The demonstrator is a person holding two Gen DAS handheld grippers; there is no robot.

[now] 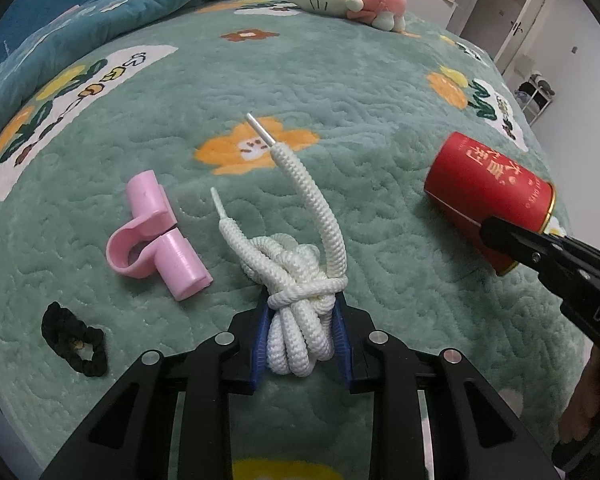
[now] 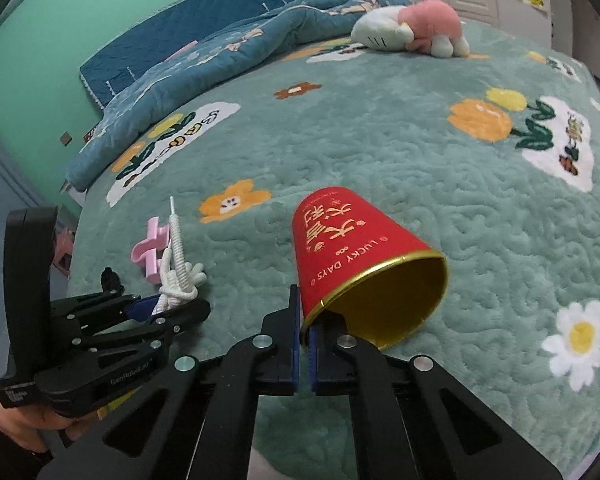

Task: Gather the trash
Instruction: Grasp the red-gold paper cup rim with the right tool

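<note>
Red paper cup (image 2: 352, 256) lies near right on the bed (image 2: 420, 152), rim pinched by right tongs (image 2: 305, 334); left tongs (image 1: 300, 336) clamp white rope (image 1: 300, 280). Thin rim grip probably slips when lifted.

Open: I see bare bed (image 1: 380, 92) across mid-frame.
Blocked: pink clip (image 1: 156, 232), black scrunchie (image 1: 76, 336) lower left.
</note>
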